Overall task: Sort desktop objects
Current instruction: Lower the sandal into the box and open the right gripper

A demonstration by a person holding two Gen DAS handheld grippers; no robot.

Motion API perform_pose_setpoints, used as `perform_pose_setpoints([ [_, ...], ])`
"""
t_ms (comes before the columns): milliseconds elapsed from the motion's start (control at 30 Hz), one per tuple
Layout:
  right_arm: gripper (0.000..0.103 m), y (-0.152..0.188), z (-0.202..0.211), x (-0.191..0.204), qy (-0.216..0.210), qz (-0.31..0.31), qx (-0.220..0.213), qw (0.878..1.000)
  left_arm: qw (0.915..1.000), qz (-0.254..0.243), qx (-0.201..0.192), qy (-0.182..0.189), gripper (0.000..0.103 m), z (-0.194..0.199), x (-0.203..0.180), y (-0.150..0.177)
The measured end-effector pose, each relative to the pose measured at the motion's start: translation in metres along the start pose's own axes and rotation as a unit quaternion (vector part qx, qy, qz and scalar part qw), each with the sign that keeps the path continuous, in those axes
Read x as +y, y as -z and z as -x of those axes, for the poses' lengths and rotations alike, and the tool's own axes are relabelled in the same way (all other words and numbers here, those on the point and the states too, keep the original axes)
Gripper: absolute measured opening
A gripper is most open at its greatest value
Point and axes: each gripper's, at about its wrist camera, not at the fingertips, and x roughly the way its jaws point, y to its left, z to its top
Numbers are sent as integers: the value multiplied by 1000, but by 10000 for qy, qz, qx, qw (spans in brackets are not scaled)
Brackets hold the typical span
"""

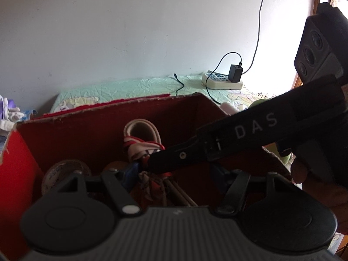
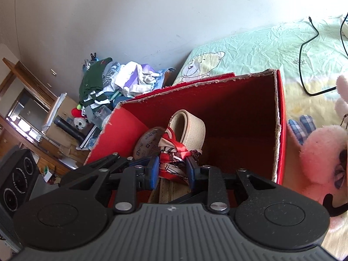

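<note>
one red box, one belt, one scarf

Right hand-held gripper reaches down into the red box, blue pads either side of a red-and-white patterned scarf; contact with the cloth looks likely but is not certain. Rolled cream belt stands behind the scarf. Round tape roll leans left of it. Box sits on a green printed bedsheet. Pink plush toy just right of the box. Clothes pile beyond, against the wall.
</note>
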Motion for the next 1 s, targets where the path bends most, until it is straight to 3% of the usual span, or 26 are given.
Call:
perform_pose_setpoints([
  [400, 24, -2, 1, 0, 136, 24, -89, 9999, 9998, -51, -41, -165, 68, -2, 2, -1],
  [600, 25, 3, 3, 2, 171, 136, -328, 9992, 9994, -48, -91, -325, 74, -2, 0, -3],
  [733, 31, 6, 9, 1, 52, 82, -490, 9988, 9985, 35, -148, -520, 84, -1, -2, -1],
  [833, 42, 11, 16, 3, -18, 126, -593, 9982, 9958, -4, -172, -898, 85, 1, -8, 4],
  [1000, 46, 22, 27, 7, -88, 127, -856, 9962, 9934, 70, -261, -1113, 85, 11, -15, 9],
])
